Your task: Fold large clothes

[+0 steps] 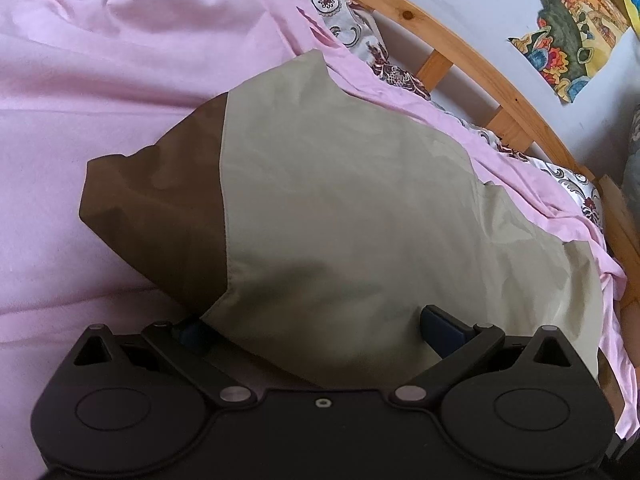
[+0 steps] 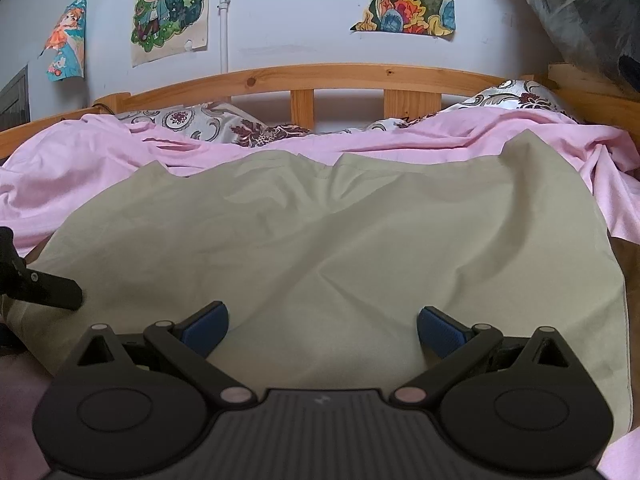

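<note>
Right wrist view: khaki garment [image 2: 320,240] lies on pink sheet [image 2: 80,184], right gripper [image 2: 322,330] and left gripper [image 1: 316,326] both spread wide above its near edge; I'd pinch both corners evenly before folding.

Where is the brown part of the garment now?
In the left wrist view, the brown fabric panel lies left of the beige cloth, on the pink sheet, beyond the open left gripper.

The garment [image 1: 340,200] is a large khaki-beige piece with a dark brown panel [image 1: 160,208] at its left end. It lies spread flat and lightly creased, its far edge near the bed's far side.
</note>
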